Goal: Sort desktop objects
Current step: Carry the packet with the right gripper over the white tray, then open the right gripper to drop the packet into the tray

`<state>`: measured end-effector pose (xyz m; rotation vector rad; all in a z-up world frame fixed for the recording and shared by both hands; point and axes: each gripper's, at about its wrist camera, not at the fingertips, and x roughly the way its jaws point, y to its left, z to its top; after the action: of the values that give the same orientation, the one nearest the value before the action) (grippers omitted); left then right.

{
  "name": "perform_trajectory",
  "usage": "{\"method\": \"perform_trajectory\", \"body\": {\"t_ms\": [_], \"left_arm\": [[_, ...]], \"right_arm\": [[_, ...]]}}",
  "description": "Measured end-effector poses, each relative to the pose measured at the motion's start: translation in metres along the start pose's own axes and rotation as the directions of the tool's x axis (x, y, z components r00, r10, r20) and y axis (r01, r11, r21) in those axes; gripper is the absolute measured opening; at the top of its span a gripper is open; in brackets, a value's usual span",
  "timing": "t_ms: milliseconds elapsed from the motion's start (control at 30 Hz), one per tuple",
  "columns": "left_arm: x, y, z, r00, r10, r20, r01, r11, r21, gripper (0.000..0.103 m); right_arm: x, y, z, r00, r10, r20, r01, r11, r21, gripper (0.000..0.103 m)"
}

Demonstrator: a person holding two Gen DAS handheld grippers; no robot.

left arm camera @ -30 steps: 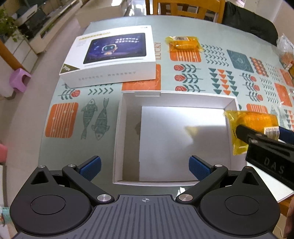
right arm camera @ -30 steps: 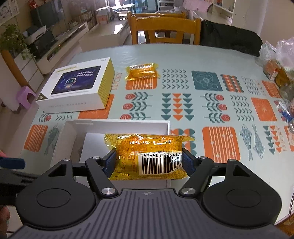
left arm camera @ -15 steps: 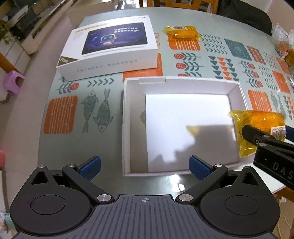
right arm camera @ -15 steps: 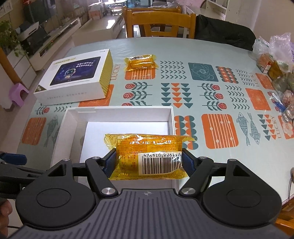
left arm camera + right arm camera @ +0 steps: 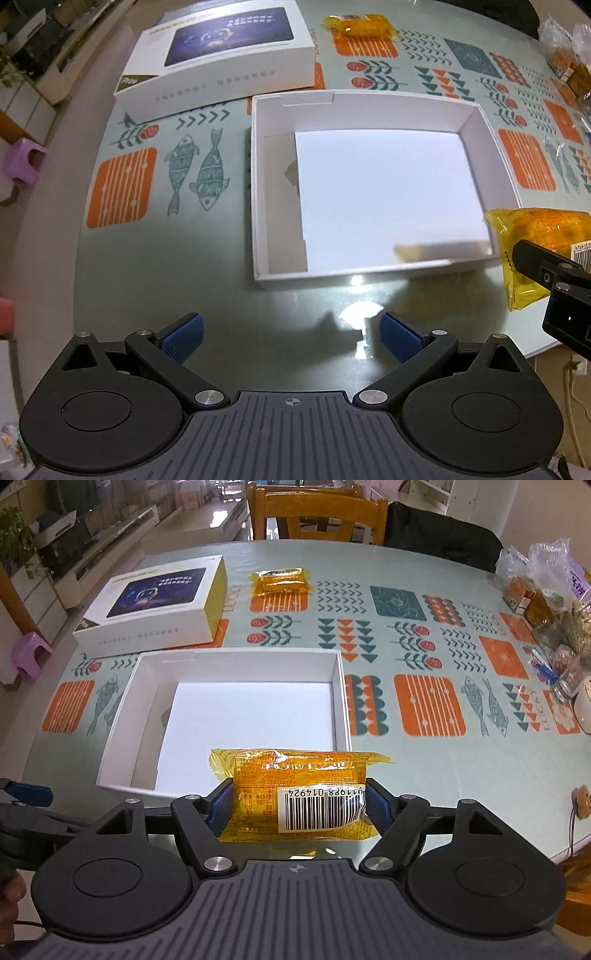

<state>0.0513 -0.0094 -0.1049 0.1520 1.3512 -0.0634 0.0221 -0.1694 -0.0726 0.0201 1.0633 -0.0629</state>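
Note:
My right gripper (image 5: 299,806) is shut on a yellow snack packet (image 5: 295,790) with a barcode label, held in the air just short of the near rim of the open white box (image 5: 341,698). In the left wrist view that packet (image 5: 535,240) hangs past the box's (image 5: 491,136) near right corner. My left gripper (image 5: 291,338) is open with nothing between its blue pads, above the table before the box's near wall. A second yellow packet (image 5: 282,581) lies on the table beyond the box, also seen as the far packet (image 5: 360,26).
A white tablet carton (image 5: 155,603) lies left of the far packet, close behind the open box. Bags and jars of food (image 5: 546,602) crowd the table's right edge. A wooden chair (image 5: 314,515) stands at the far side. The table's near edge is just below me.
Both grippers have pulled back toward the table's near edge and risen, so the white box looks farther away. The right gripper still holds the packet; the left stays open.

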Motion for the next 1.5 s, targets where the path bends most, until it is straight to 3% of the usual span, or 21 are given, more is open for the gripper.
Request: {"method": "perform_trajectory", "body": {"t_ms": [433,733,1067,1433,1500], "left_arm": [[0.003,0.016,-0.017,1.0,0.02,-0.019,-0.02,1.0,-0.021,0.103],[0.001,0.019,-0.013,1.0,0.014,-0.012,-0.015,0.999,-0.037,0.103],[0.003,0.026,-0.003,0.999,0.032,-0.022,-0.033,0.998,-0.061,0.103],[0.008,0.036,0.0,0.995,0.079,-0.058,-0.085,0.992,-0.097,0.103],[0.008,0.036,0.002,0.995,0.081,-0.059,-0.087,0.991,-0.103,0.103]], "right_arm": [[-0.008,0.021,-0.02,0.999,0.033,-0.015,-0.034,0.999,-0.038,0.09],[0.008,0.011,-0.009,0.999,0.042,-0.001,-0.042,0.999,0.032,0.091],[0.056,0.004,0.013,0.996,0.09,0.02,-0.091,0.994,0.056,0.092],[0.122,0.008,0.016,0.996,0.062,-0.065,-0.062,0.998,0.004,0.092],[0.126,0.009,0.015,0.996,0.054,-0.069,-0.055,0.998,-0.01,0.097]]}}
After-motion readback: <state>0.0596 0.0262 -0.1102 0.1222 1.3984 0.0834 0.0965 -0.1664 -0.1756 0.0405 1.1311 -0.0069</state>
